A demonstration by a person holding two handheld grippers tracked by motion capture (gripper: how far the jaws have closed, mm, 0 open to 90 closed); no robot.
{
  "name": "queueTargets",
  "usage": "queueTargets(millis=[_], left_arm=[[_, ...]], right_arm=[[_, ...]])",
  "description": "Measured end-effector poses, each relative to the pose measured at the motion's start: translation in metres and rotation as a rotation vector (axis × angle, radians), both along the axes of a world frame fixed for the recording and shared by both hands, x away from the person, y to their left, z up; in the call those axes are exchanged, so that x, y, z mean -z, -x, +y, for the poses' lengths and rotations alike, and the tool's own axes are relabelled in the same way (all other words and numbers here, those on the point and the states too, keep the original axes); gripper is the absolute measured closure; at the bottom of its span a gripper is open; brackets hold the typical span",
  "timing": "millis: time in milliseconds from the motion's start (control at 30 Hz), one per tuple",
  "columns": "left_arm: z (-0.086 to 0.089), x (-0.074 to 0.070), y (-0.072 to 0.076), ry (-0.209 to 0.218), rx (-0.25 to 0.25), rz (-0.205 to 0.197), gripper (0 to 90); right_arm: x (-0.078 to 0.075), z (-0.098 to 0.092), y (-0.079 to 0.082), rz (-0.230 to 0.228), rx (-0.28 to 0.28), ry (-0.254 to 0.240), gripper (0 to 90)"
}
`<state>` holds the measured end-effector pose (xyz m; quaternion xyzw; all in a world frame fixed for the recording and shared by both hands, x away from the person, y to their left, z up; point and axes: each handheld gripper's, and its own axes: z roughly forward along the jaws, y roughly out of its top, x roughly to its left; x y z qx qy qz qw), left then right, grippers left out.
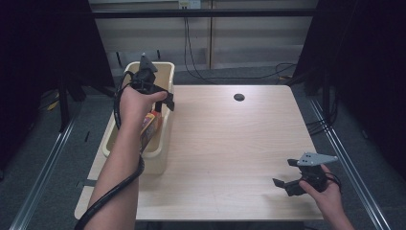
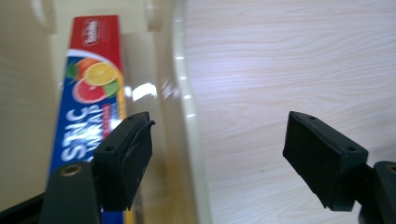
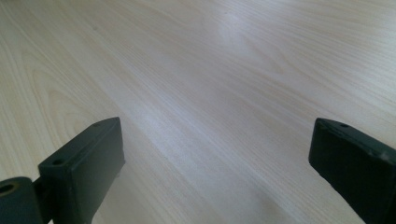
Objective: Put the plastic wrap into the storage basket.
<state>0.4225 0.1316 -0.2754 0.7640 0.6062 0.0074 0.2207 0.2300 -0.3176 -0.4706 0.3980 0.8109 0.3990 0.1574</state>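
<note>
A cream plastic bin (image 1: 155,160) stands at the table's left edge. Inside it, a long box of plastic wrap (image 1: 151,125) printed with citrus fruit leans against the right wall. My left gripper (image 1: 163,98) hovers over that wall, open and holding nothing. In the left gripper view its jaws (image 2: 219,156) stand apart on either side of the bin rim (image 2: 187,112), with the box (image 2: 91,93) beyond the left jaw. My right gripper (image 1: 283,173) rests low near the table's front right corner, open. The right gripper view has bare wood between the wide jaws (image 3: 215,163).
A small dark round hole (image 1: 239,97) sits in the tabletop (image 1: 230,143) near the far edge. Black cables (image 1: 282,69) trail on the floor behind the table. Metal rails run along the floor on both sides.
</note>
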Motion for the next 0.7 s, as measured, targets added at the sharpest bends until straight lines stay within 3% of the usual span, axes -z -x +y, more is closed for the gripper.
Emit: queueTargets(millis=[700], left_arm=[[-0.053,0.004,0.012,0.038,0.191,-0.031,21.3]], right_arm=[[0.0,-0.001,0.0,-0.006,-0.001,0.0,3.1]])
